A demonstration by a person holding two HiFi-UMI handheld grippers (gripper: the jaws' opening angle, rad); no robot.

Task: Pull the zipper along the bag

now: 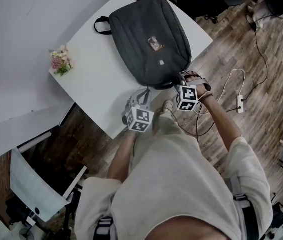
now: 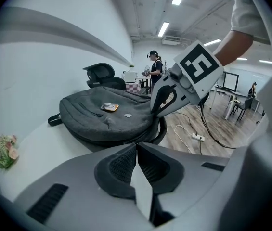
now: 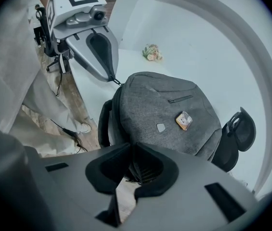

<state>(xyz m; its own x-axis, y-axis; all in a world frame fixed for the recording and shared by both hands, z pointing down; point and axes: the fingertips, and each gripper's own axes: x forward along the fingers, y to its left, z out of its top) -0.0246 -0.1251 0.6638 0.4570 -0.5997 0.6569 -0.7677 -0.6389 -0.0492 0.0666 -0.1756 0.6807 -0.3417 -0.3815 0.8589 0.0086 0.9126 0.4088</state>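
Observation:
A dark grey backpack (image 1: 149, 39) lies flat on the white table (image 1: 88, 84), its near end at the table's front corner. My left gripper (image 1: 145, 92) is at that end's left side. Its jaws are shut (image 2: 136, 148), and in the right gripper view a thin dark zipper pull (image 3: 118, 82) runs from its tips (image 3: 112, 77) to the bag's rim. My right gripper (image 1: 180, 77) is at the near end's right side, shut on the bag's dark edge (image 3: 136, 166) by the black carry handle (image 2: 163, 129). In the left gripper view its jaws (image 2: 158, 110) bite the bag's rim.
A small bunch of flowers (image 1: 60, 60) lies at the table's left corner. A power strip (image 1: 240, 104) with cables lies on the wood floor to the right. A black office chair (image 3: 237, 138) stands beyond the bag's far end. A person (image 2: 153, 69) stands far off.

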